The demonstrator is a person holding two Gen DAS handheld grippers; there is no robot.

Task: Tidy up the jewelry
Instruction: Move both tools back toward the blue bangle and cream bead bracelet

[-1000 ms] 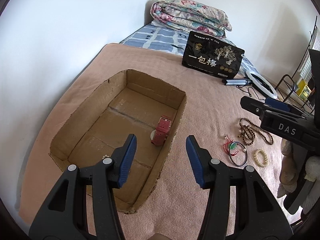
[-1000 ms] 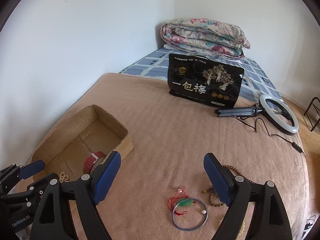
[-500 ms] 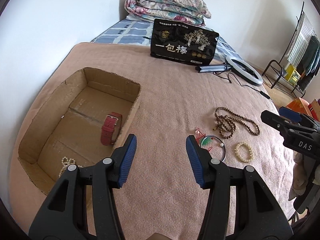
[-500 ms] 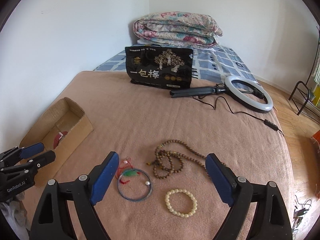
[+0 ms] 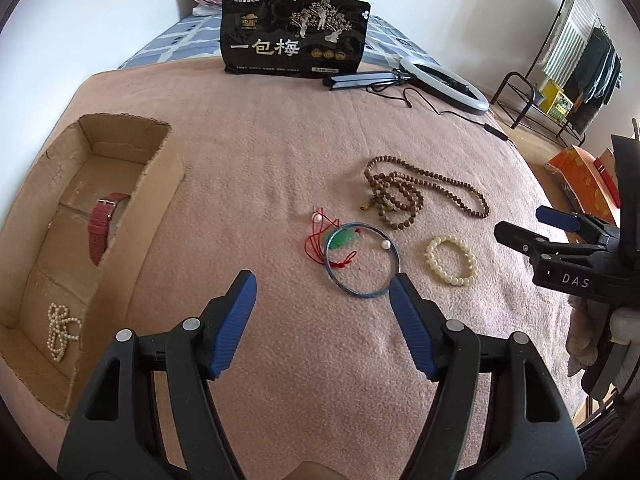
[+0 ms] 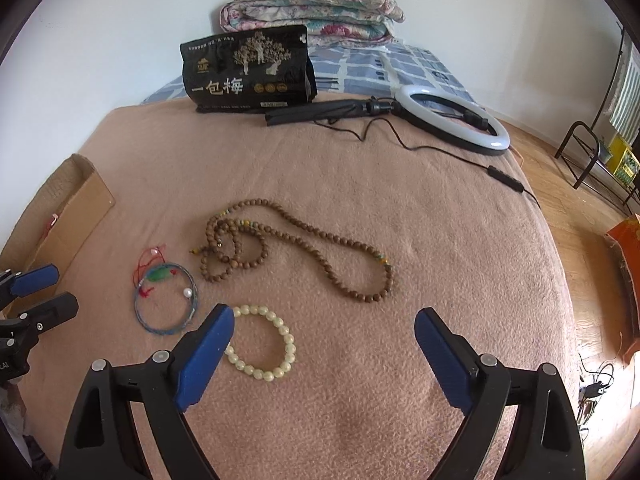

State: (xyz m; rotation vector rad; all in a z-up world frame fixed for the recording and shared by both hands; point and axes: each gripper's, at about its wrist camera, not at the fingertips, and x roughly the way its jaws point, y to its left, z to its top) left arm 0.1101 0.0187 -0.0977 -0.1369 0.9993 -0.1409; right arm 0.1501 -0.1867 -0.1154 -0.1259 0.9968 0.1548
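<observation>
Left gripper [image 5: 322,284] spread empty, right gripper [image 6: 324,320] likewise

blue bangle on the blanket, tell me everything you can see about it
The blue bangle is a thin round hoop, dull blue, looking like metal or wound thread. A white pearl-like bead sits on its rim, and a green pendant on red cord lies across its far side, the cord spilling outside the hoop. It lies flat on the pink blanket, between the cardboard box and the cream bead bracelet, apart from both. The open left gripper hovers just before it, not holding it.
</observation>
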